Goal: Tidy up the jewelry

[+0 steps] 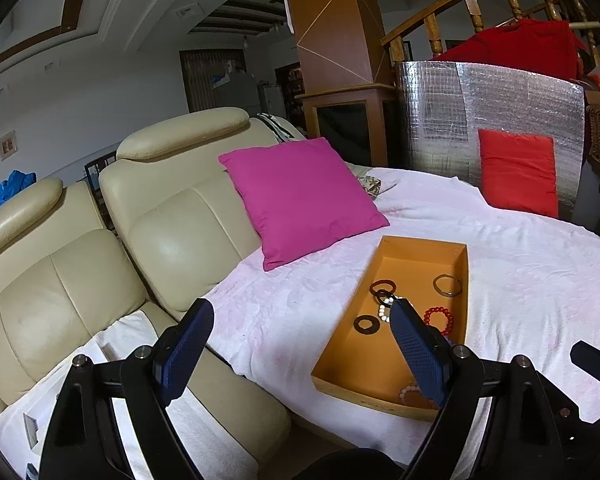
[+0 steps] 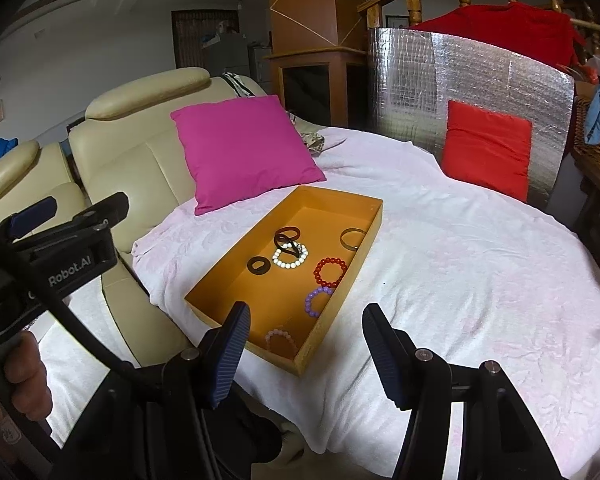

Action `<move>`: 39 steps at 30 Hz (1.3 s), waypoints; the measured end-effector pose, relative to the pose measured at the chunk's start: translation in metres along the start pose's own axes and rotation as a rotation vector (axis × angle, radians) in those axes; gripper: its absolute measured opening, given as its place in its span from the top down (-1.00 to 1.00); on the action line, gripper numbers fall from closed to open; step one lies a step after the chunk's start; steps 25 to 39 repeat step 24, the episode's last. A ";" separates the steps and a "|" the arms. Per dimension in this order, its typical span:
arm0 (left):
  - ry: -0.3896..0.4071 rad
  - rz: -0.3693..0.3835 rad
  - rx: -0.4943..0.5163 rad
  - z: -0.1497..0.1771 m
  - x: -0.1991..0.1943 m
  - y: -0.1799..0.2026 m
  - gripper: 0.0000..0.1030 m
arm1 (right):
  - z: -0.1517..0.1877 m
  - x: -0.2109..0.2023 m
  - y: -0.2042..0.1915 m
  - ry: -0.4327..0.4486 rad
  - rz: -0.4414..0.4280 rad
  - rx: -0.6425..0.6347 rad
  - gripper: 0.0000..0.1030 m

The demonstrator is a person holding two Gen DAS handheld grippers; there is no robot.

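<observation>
An orange tray [image 2: 342, 205] lies on a round table with a pale pink cloth [image 2: 480, 280]. In it lie a white bead bracelet [image 2: 290, 255], a red bead bracelet [image 2: 331, 271], a purple one [image 2: 318, 300], a pink one [image 2: 281, 340], dark rings [image 2: 287, 235] and a metal bangle [image 2: 353, 239]. My right gripper [image 2: 305, 346] is open and empty, above the tray's near end. My left gripper [image 1: 302, 350] is open and empty, left of the tray [image 1: 396, 246]; it also shows in the right wrist view [image 2: 76, 216].
A cream leather sofa [image 1: 100, 260] stands left of the table, with a magenta cushion [image 1: 300, 196] leaning on it. A silver foil panel [image 2: 460, 80] with a red cushion [image 2: 486, 148] stands behind the table. A wicker basket [image 2: 596, 132] is at the far right.
</observation>
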State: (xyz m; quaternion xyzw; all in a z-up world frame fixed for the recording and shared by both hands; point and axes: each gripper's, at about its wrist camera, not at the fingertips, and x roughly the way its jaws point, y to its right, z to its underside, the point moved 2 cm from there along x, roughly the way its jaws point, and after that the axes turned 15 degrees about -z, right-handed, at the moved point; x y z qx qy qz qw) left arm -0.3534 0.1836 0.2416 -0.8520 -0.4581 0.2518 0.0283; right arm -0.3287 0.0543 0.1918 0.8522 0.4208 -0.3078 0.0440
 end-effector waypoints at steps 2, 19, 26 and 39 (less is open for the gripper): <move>0.002 0.002 -0.002 0.000 0.001 0.000 -0.74 | -0.001 0.000 0.000 0.000 0.004 0.001 -0.21; 0.006 -0.008 0.009 -0.007 0.012 0.011 -0.74 | -0.010 0.016 0.011 -0.008 -0.001 0.009 -0.21; 0.076 0.044 0.122 -0.011 0.001 0.061 -0.74 | -0.009 0.011 0.050 0.024 0.012 0.078 -0.21; 0.076 0.044 0.122 -0.011 0.001 0.061 -0.74 | -0.009 0.011 0.050 0.024 0.012 0.078 -0.21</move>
